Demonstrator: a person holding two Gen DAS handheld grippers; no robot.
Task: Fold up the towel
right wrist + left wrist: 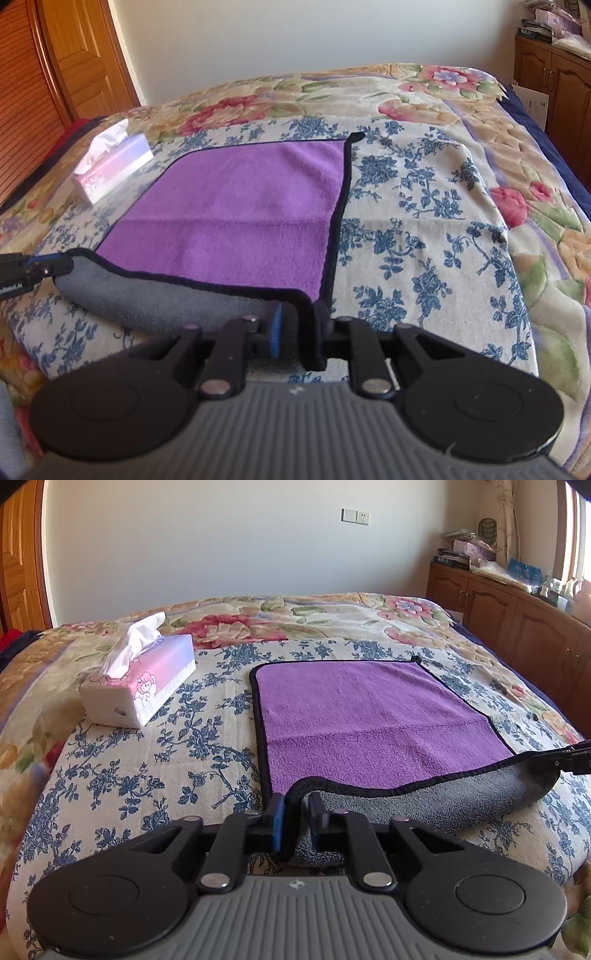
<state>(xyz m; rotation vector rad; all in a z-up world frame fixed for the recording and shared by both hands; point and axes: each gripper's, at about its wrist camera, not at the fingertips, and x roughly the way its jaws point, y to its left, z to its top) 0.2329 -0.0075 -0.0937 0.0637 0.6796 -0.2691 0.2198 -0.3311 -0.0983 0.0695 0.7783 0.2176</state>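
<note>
A purple towel (369,720) with black trim and a grey underside lies spread on the bed; it also shows in the right wrist view (240,210). My left gripper (297,812) is shut on the towel's near left corner, lifted a little so the grey underside (443,801) rolls up. My right gripper (299,325) is shut on the near right corner. The near edge between them is raised and curled toward the far side. Each gripper shows at the edge of the other's view, the right one (569,757) and the left one (22,269).
A pink and white tissue box (140,679) stands on the bed left of the towel. The bed has a blue floral cloth (424,236) over a flowered blanket. Wooden cabinets (517,627) with clutter line the right wall. A wooden door (74,62) is at the left.
</note>
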